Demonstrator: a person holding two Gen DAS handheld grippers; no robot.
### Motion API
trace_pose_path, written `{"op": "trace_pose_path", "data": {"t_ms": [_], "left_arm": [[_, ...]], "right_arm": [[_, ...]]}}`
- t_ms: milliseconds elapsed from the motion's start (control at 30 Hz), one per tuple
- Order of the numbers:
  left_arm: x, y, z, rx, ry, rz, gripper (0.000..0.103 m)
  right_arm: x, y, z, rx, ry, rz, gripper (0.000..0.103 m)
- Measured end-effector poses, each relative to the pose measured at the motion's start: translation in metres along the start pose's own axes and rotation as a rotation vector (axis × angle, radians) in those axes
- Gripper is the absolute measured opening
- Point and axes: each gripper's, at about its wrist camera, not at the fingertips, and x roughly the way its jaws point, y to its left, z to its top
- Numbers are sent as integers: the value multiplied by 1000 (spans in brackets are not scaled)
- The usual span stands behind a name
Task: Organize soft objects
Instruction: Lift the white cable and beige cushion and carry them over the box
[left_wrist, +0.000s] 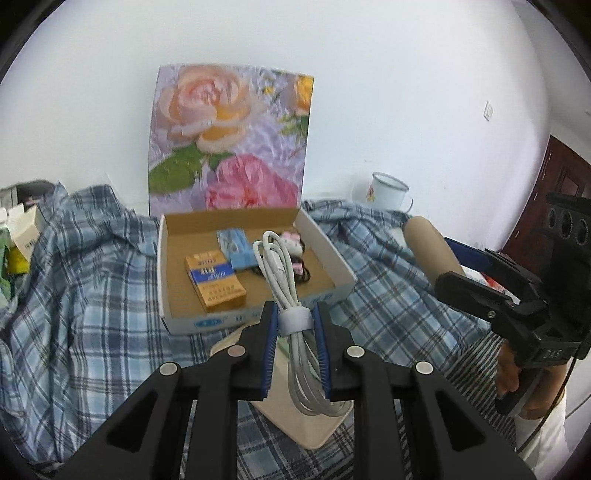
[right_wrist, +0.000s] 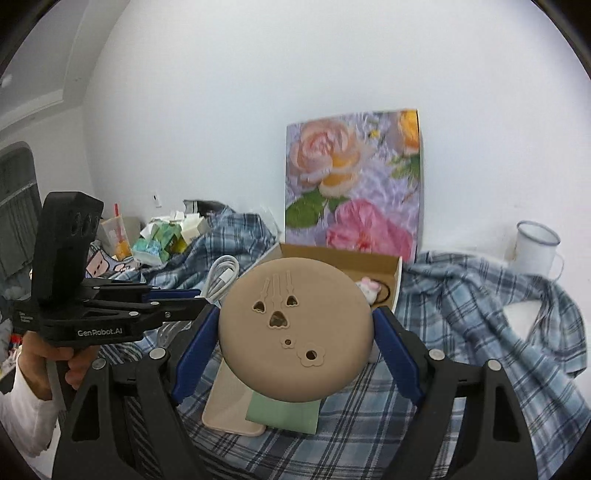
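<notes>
My left gripper (left_wrist: 295, 314) is shut on a coiled white cable (left_wrist: 280, 273) bound with a grey strap, held up in front of an open cardboard box (left_wrist: 332, 254). The box holds an orange and blue pack (left_wrist: 216, 282), a light blue packet (left_wrist: 236, 249) and a pink-and-white hair tie (left_wrist: 293, 243). My right gripper (right_wrist: 295, 314) is shut on a round tan disc (right_wrist: 295, 332) with flower-shaped cutouts, its blue pads on the disc's two sides. In the left wrist view the disc (left_wrist: 424, 240) shows edge-on at the right, in the right gripper (left_wrist: 450, 266). The left gripper (right_wrist: 199, 295) and cable (right_wrist: 223, 275) appear left of the box (right_wrist: 397, 280).
A blue plaid cloth (left_wrist: 92, 295) covers the surface. A floral panel (left_wrist: 229, 140) leans on the wall behind the box, and a white enamel mug (left_wrist: 388, 192) stands to its right. A flat beige item (right_wrist: 229, 406) and a green card (right_wrist: 284, 413) lie below the grippers. Clutter (right_wrist: 159, 243) sits far left.
</notes>
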Motion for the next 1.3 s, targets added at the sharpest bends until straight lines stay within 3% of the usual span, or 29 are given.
{"op": "trace_pose_path", "data": {"t_ms": [600, 1300], "left_arm": [[-60, -16, 27, 46, -159, 32, 21], [-72, -13, 97, 64, -303, 64, 21]], "right_arm": [[-50, 23, 36, -57, -151, -24, 82], [-45, 19, 103, -106, -279, -10, 82]]}}
